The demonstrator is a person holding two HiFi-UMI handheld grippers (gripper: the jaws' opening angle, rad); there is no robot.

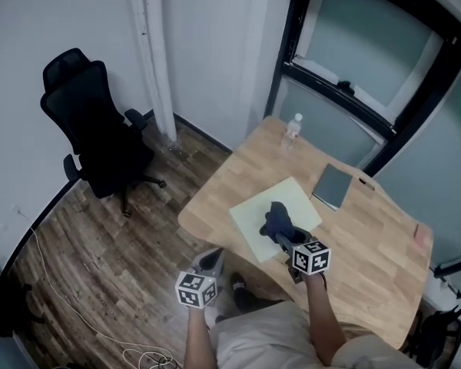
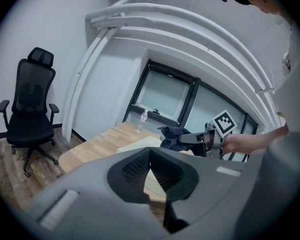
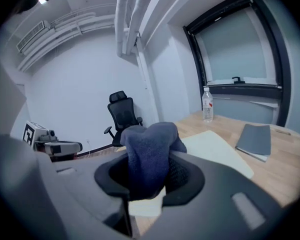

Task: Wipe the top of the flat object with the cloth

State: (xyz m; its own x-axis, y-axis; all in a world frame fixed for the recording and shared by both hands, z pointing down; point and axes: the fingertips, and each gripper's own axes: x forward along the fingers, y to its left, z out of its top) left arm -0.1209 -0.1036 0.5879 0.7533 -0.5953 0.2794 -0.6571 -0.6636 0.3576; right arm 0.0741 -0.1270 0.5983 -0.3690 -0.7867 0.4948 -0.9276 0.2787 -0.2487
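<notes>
On the wooden table point(image 1: 369, 241), pale sheet point(image 1: 301, 198) lies diagonally toward window point(image 1: 369, 75); right gripper point(image 1: 280, 236) pinches cloth point(image 1: 275, 220) over it, left gripper point(image 1: 212, 261) closed, empty.

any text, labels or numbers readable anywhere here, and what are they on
No readable text anywhere.
Cubes on left gripper and right gripper: black-and-white square marker patterns, no letters or digits.
Water bottle: label too small and blurred to read.
Grey notebook: no print visible on its cover.
Cloth and pale flat sheet: plain.
</notes>
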